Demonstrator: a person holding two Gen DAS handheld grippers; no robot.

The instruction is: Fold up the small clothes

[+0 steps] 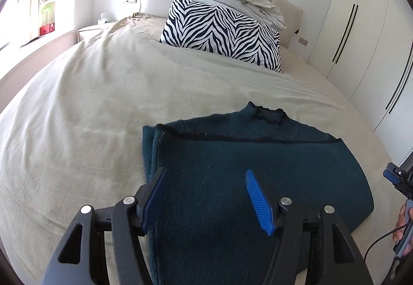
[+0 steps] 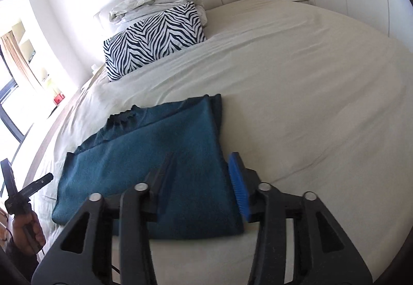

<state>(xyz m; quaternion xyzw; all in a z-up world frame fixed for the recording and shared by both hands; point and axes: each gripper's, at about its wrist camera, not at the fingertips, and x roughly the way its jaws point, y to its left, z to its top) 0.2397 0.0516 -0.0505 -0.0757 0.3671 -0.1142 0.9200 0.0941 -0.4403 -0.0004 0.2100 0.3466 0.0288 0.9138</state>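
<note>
both sets of jaws stand open with nothing pinched between them. the left gripper (image 1: pixel 205 190) hangs over the left side of the dark teal knitted sweater (image 1: pixel 232 155), and the right gripper (image 2: pixel 204 174) hangs over its right edge. the sweater lies flat on the cream bed sheet (image 1: pixel 90 104), already folded in at the sides, neck end pointing away toward the zebra-striped pillow (image 1: pixel 222 34). its long way runs from the jaws up the bed. both grippers tip down at a slant, side by side, about equally near. i think the near end gets lifted next and folded toward the neck.
</note>
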